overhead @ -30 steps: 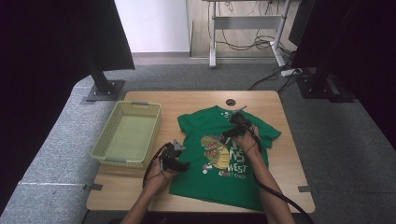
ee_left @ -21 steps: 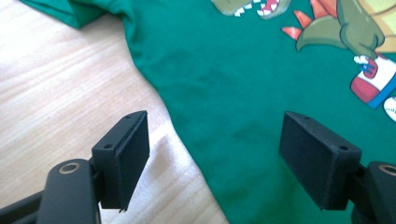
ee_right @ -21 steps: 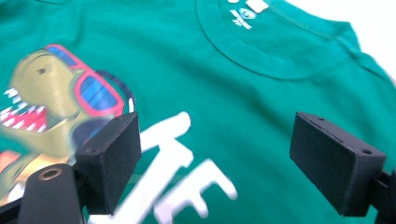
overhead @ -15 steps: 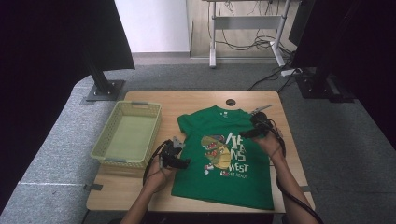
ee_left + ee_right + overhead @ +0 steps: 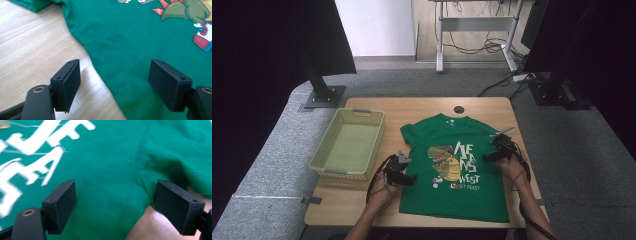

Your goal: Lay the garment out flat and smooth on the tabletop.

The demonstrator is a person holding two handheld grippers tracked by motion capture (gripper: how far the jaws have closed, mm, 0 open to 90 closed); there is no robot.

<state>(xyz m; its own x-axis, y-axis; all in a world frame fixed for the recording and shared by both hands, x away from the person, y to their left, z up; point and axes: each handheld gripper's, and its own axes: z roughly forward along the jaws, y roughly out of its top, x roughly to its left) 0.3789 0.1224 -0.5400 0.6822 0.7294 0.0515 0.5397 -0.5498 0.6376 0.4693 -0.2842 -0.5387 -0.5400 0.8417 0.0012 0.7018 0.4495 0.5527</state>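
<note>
Spread flat and face up, one green T-shirt [image 5: 457,167] with a dinosaur print [image 5: 445,162] and white lettering covers the right half of the worktop [image 5: 422,107], its collar toward the far edge and its hem close to the near edge, which looks like a layout for folding or smoothing. Two tools are at it, one per hand. The left tool [image 5: 404,172] sits at the shirt's left side seam, just below the left sleeve; in the left gripper view its jaws stand wide apart, one over bare wood and one over the cloth, with the shirt's edge [image 5: 100,72] running between them and nothing pinched. The right tool [image 5: 498,150] hovers at the shirt's right side, near where the right sleeve [image 5: 180,150] joins the body; in the right gripper view its jaws are likewise spread, straddling the underarm fold with no pad pressing on cloth. Placing one tool on each side suggests the person means to take both edges at once so the garment moves evenly. One pale yellow-green plastic basket [image 5: 349,145] stands empty at the left side of the worktop, just beside the shirt, probably the place for the finished garment. One small dark round grommet [image 5: 458,109] sits near the far edge.
</note>
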